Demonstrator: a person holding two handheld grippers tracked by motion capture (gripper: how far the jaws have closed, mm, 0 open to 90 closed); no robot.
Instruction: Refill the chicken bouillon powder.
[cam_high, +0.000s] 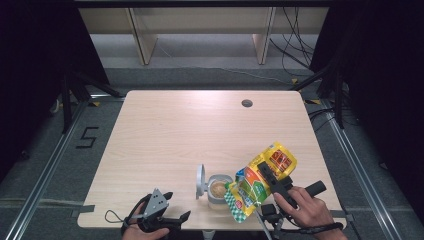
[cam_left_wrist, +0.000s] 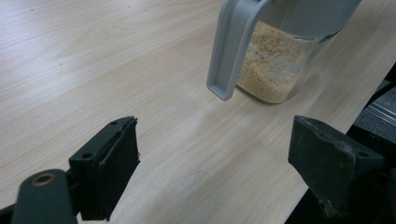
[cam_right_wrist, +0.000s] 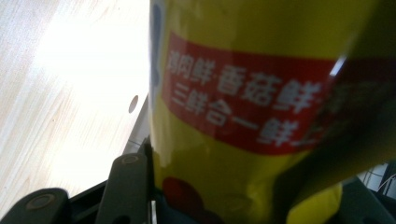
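Note:
A yellow seasoning bag (cam_high: 260, 181) with a red label and a green-and-white bottom edge hangs tilted, its lower end over a small clear jar (cam_high: 218, 190). My right gripper (cam_high: 268, 173) is shut on the bag's middle; in the right gripper view the bag (cam_right_wrist: 252, 93) sits between the jaws of that gripper (cam_right_wrist: 224, 186). The jar (cam_left_wrist: 275, 70) holds pale granules, and its grey lid (cam_left_wrist: 233, 51) is flipped open to the left. My left gripper (cam_high: 178, 206) rests near the table's front edge, left of the jar, open with nothing between its fingers (cam_left_wrist: 109, 168).
The light wooden table (cam_high: 190, 130) has a round cable hole (cam_high: 247, 103) near its far edge. Beyond the table are a shelf unit (cam_high: 200, 30) and cables on the floor. The jar stands close to the table's front edge.

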